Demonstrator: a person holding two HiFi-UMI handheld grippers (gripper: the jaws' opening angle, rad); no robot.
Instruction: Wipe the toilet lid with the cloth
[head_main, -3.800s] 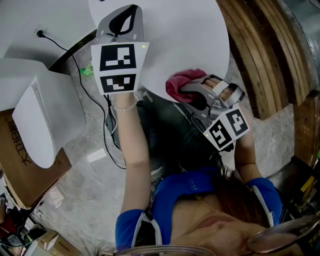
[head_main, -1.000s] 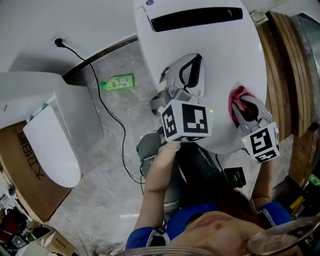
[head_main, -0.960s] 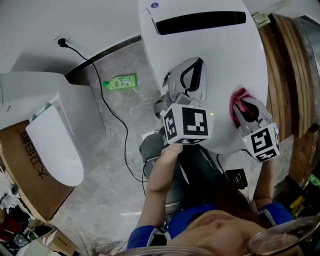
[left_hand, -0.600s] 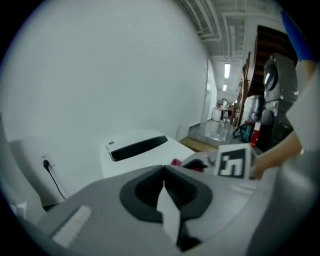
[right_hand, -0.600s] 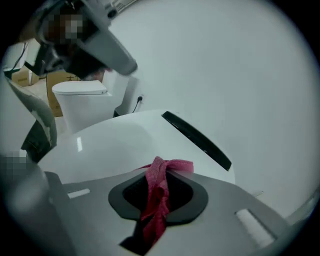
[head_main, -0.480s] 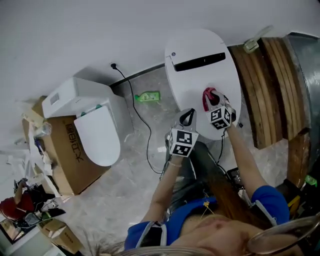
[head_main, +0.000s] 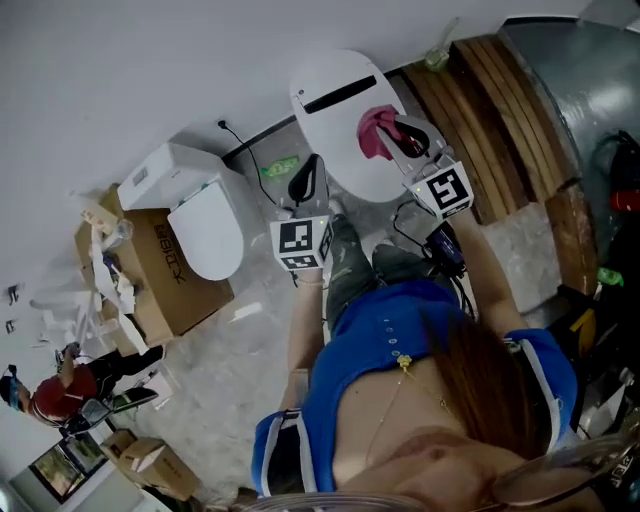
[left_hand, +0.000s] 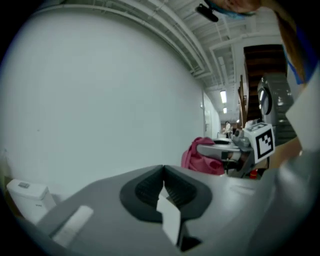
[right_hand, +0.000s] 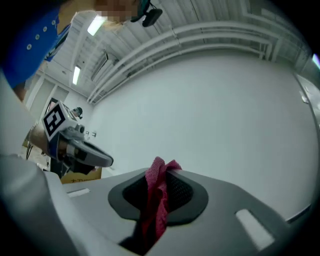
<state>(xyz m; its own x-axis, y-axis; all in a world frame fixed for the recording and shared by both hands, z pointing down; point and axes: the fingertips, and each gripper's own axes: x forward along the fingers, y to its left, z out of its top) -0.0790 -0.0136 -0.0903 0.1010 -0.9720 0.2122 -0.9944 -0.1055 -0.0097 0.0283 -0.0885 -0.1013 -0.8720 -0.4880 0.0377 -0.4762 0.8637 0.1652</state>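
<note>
The white toilet lid lies at the top centre of the head view. My right gripper is shut on a pink cloth, which it holds over the lid's right half; the cloth bunches between the jaws, and behind it I see only wall. My left gripper sits at the lid's left edge, jaws shut with nothing in them. From the left gripper view, the cloth and the right gripper show to the right. Whether the cloth touches the lid I cannot tell.
A second white toilet rests on a cardboard box at the left. A green bottle and a black cord lie on the floor between the toilets. Wooden planks stand at the right. A person in red is at the lower left.
The head view has drawn far back from the toilet. The right gripper has kept the cloth and moved toward the lid's back; the left has gone off to the lid's left edge.
</note>
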